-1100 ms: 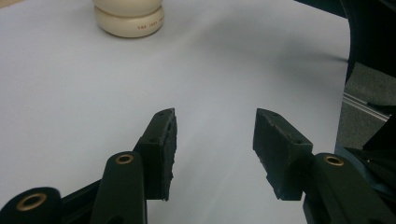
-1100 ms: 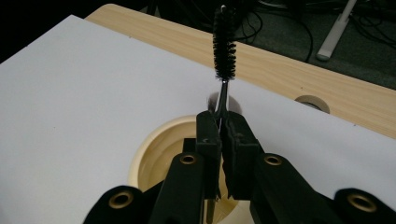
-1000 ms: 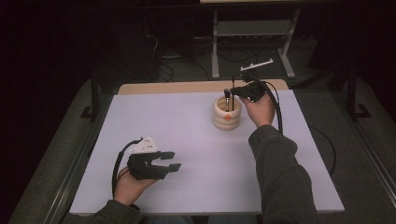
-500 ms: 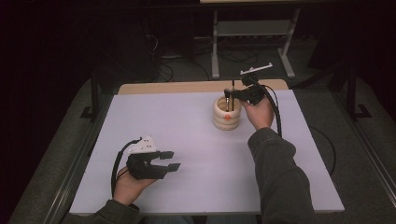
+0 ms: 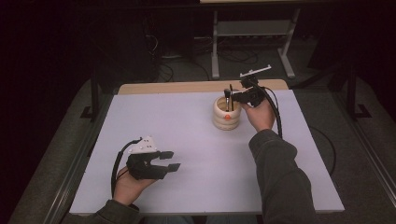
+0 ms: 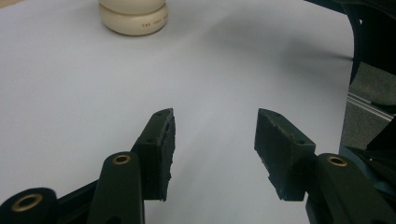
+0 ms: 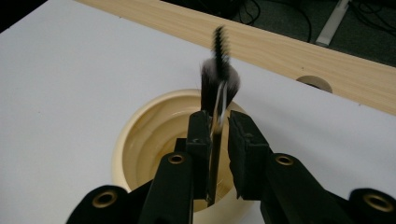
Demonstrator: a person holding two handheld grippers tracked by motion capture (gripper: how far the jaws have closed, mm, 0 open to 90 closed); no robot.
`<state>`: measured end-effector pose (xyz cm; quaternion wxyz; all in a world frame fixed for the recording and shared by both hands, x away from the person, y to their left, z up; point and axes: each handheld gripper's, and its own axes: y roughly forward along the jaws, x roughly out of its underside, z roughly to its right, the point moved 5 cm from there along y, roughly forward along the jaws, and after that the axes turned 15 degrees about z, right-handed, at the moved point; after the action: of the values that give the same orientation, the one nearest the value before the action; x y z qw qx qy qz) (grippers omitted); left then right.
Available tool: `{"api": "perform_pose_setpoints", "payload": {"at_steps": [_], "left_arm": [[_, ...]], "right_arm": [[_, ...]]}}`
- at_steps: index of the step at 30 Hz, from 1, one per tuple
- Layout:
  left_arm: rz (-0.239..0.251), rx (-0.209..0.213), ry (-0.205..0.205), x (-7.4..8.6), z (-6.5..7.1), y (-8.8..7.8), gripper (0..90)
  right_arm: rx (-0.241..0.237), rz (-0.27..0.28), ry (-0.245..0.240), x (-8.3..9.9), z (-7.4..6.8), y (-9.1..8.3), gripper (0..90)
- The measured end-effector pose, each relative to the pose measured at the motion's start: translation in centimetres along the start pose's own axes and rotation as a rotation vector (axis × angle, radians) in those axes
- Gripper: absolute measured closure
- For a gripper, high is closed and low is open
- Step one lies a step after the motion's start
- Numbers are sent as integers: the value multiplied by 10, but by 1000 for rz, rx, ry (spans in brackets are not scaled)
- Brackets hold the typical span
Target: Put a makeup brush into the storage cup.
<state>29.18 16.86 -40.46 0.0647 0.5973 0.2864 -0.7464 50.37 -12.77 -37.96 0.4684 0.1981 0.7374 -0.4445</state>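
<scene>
A cream ribbed cup (image 5: 226,114) stands at the back of the white table top. Two dark make-up brushes (image 5: 228,95) stick up out of it. My right gripper (image 5: 235,97) hovers over the cup's right rim. In the right gripper view its jaws (image 7: 218,135) have just been opening. A blurred brush handle (image 7: 219,70) stands between them, against the left pad, with a gap to the right pad. My left gripper (image 5: 169,160) rests at the front left, open and empty (image 6: 215,140), pointing toward the cup (image 6: 133,16).
The white sheet (image 5: 187,130) covers the table. A bare wooden strip (image 5: 187,87) runs along its far edge, with a round hole (image 7: 314,83) in it. A metal stand (image 5: 252,32) and cables sit on the dark floor behind.
The right gripper's jaws have parted a little around the brush handle above the cup. The left hand has kept still.
</scene>
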Motion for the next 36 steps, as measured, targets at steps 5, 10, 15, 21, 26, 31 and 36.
{"api": "perform_pose_setpoints", "payload": {"at_steps": [5,10,15,21,26,31,36], "left_arm": [[-1,-2,-1,0,0,0,470],[-1,-12,-2,-1,-1,-2,455],[3,-16,-9,-2,0,-2,442],[2,-22,-5,-2,-1,-1,428],[-4,-29,0,-2,-2,-2,419],[-9,-41,-1,-2,-5,-3,405],[-4,-52,2,-1,-7,-4,386]], "right_arm": [[-4,7,-5,1,0,-7,749],[-17,25,-5,2,0,-17,712],[-44,53,4,4,0,-30,650],[-76,73,-9,6,-2,-42,574],[-93,87,-20,8,-6,-49,525],[-102,95,-39,14,-8,-56,462],[-126,109,-42,23,-10,-64,416]]}}
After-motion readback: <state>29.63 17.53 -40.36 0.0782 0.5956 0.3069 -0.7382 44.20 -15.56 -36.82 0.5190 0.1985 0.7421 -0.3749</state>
